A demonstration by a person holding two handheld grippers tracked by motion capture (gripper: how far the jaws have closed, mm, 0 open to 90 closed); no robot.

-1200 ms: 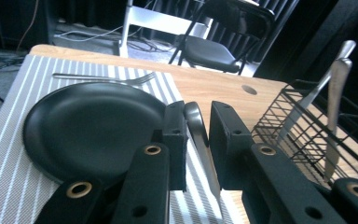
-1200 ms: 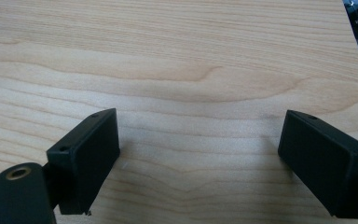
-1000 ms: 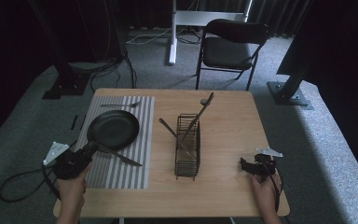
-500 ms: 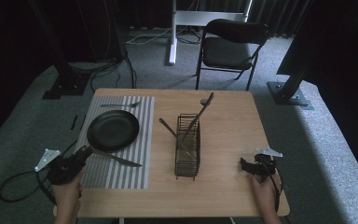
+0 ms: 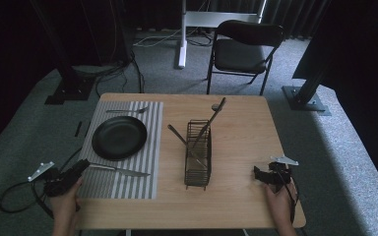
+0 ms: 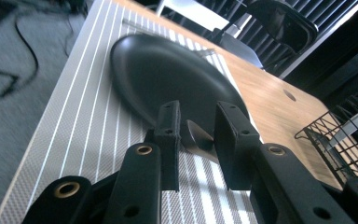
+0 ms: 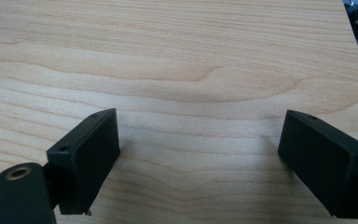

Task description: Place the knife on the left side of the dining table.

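Note:
A table knife [image 5: 120, 170] lies on the striped grey placemat [image 5: 142, 147], in front of a black plate [image 5: 119, 136]. My left gripper [image 5: 82, 165] is at the table's front-left corner and points at the knife's handle end. In the left gripper view the gripper [image 6: 199, 109] keeps a narrow gap between its jaws. The knife handle [image 6: 196, 135] shows in that gap, beyond the pads and untouched, with the plate [image 6: 168, 70] behind it. My right gripper [image 5: 257, 174] rests wide open on bare wood near the front right, and it [image 7: 200, 135] holds nothing.
A black wire basket [image 5: 198, 157] stands mid-table with a few utensils leaning in it. A fork [image 5: 125, 110] lies at the placemat's far end. A folding chair [image 5: 243, 49] stands beyond the table. The left gripper's cable trails off the left table edge.
My left gripper has drawn back and down towards the front-left corner, away from the knife, which stays on the placemat. The right gripper has not moved.

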